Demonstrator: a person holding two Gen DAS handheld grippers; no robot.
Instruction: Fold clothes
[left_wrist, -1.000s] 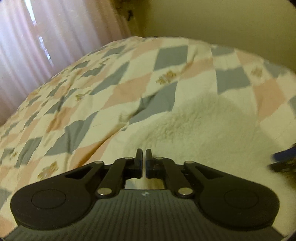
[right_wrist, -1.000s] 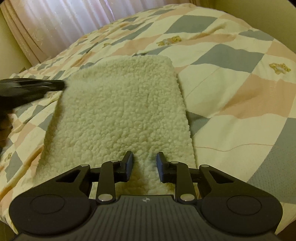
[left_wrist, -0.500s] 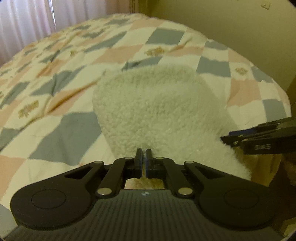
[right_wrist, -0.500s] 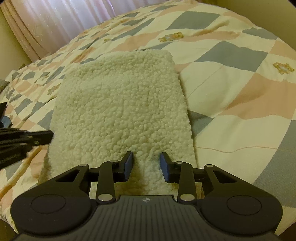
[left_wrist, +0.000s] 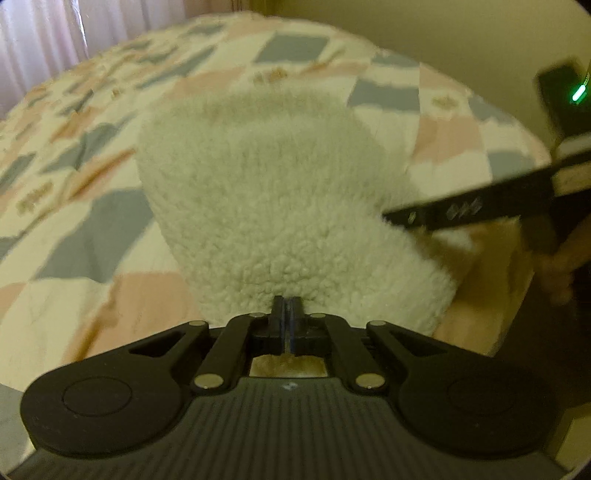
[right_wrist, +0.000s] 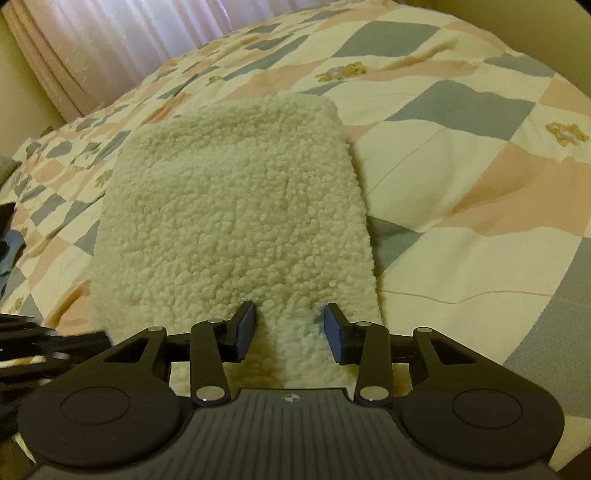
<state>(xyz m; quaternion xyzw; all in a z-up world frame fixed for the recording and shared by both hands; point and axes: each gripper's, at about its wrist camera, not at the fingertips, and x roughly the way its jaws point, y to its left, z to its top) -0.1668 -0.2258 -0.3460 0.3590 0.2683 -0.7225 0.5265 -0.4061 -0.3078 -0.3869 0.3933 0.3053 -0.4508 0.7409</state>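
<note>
The left gripper is pinching the near edge of the cream, folded fleece garment; the right gripper is straddling that edge, spread wide, on the checked quilt.

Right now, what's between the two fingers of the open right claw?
In the right wrist view, the near end of the fluffy cream garment sits between the right claw fingers, on the checkered quilt. Nothing else is there.
</note>
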